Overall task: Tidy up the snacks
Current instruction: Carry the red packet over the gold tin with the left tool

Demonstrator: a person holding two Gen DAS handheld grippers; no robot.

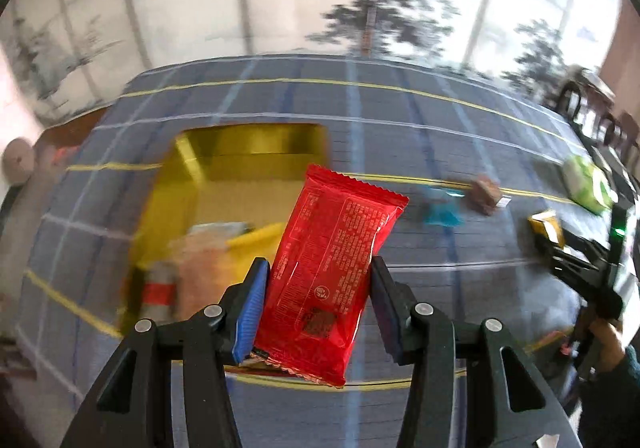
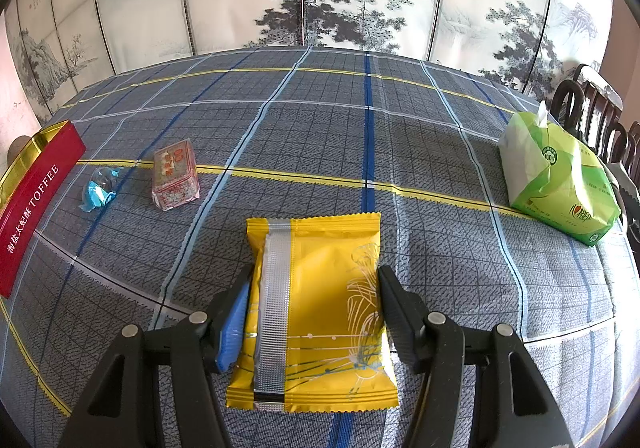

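— Left wrist view: what's in the gold-lined tin [image 1: 256, 145]?
— Blurred packets, hard to identify. The left gripper [image 1: 318, 304] clamps a red snack packet [image 1: 332, 268] above it.
— And the right gripper [image 2: 314, 312]?
— Clamped on a yellow snack packet [image 2: 320, 312] over the tablecloth [image 2: 320, 135]; the tin is cut off there.

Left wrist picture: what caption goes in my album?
Left gripper carries a red snack packet toward the gold box.

The red tin [image 2: 38, 207] at the left edge of the right wrist view carries white Chinese characters and the word "TOFFEE" along its side. The green tissue pack [image 2: 560, 183] shows a round badge reading "100%". Print on the red packet [image 1: 332, 268] is too small to read.
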